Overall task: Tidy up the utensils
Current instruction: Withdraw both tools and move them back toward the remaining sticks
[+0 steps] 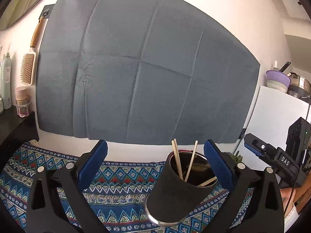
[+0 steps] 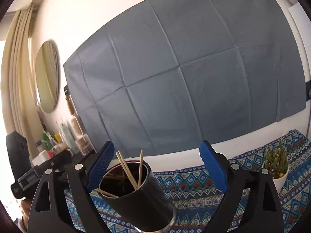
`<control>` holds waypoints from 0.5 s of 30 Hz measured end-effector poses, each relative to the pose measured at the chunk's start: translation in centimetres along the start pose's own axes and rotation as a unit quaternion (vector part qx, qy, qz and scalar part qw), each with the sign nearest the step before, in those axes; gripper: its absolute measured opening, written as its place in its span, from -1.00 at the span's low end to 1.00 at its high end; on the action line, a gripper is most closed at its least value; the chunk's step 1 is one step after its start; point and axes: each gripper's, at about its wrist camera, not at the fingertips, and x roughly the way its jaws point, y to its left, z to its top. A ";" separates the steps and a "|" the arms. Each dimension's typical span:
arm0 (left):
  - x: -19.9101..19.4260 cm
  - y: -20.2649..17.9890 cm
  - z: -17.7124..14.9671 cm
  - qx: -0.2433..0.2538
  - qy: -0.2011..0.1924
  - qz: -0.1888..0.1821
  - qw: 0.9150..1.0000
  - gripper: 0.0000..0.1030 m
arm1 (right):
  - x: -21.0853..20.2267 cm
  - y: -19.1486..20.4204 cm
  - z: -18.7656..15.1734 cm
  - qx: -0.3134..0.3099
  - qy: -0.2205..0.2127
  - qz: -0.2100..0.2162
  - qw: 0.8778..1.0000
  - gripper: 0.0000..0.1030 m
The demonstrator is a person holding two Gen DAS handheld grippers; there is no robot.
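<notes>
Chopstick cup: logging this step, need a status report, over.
Left gripper open, right gripper open, nothing held. Black cup upright on patterned cloth, chopsticks inside. Potted cactus stands apart, nothing blocking.

Table was covered by a blue patterned cloth (image 1: 120, 192). A black metal-rimmed cup (image 1: 175, 192) holding wooden chopsticks (image 1: 191, 160) stood on it. A potted cactus (image 2: 276, 165) sat near the wall.

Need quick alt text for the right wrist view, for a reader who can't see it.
A black cup holding wooden chopsticks stands on a patterned cloth between the open right gripper. A potted cactus sits right.
</notes>
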 end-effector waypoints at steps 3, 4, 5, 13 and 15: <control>-0.8 -0.3 -0.8 0.021 0.038 0.034 0.998 0.88 | -0.7 0.2 -0.6 -0.016 0.036 -0.023 0.999 0.67; -1.0 -0.3 -1.3 0.027 0.052 0.043 0.997 0.88 | -0.9 0.3 -0.9 -0.022 0.053 -0.033 0.998 0.68; -1.2 -0.3 -1.8 0.033 0.069 0.049 0.996 0.88 | -1.0 0.4 -1.3 -0.029 0.070 -0.042 0.996 0.69; -1.6 0.1 -6.5 0.042 0.177 0.062 0.981 0.88 | -1.3 0.5 -7.5 -0.053 0.212 -0.065 0.974 0.69; -1.5 0.0 -8.0 0.053 0.199 0.072 0.976 0.88 | -1.2 0.4 -9.1 -0.055 0.237 -0.065 0.968 0.69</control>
